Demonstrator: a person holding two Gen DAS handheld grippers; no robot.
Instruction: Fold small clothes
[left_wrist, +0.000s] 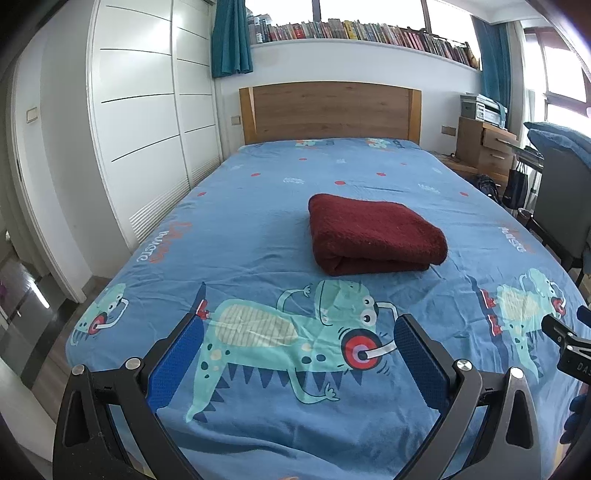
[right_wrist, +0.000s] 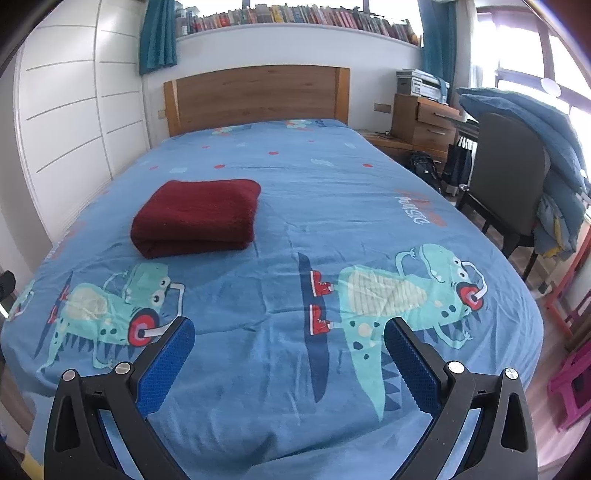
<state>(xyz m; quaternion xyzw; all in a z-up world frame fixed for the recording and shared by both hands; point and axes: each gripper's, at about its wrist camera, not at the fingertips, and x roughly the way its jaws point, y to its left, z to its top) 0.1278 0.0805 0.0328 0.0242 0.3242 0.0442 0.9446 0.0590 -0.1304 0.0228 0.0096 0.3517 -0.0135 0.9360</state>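
Observation:
A dark red cloth (left_wrist: 373, 234) lies folded into a thick rectangle on the blue dinosaur-print bed sheet (left_wrist: 258, 229), near the middle of the bed. It also shows in the right wrist view (right_wrist: 197, 216), to the left. My left gripper (left_wrist: 299, 328) is open and empty, held above the foot of the bed, well short of the cloth. My right gripper (right_wrist: 290, 332) is open and empty too, to the right of the cloth and nearer the foot. A part of the right gripper (left_wrist: 561, 332) shows at the right edge of the left wrist view.
A wooden headboard (left_wrist: 328, 110) stands at the far end. White wardrobe doors (left_wrist: 147, 110) run along the left side. A dark chair (right_wrist: 509, 177) draped with a blue quilt (right_wrist: 546, 147), wooden drawers (right_wrist: 424, 118) and a pink stool (right_wrist: 572, 387) stand to the right.

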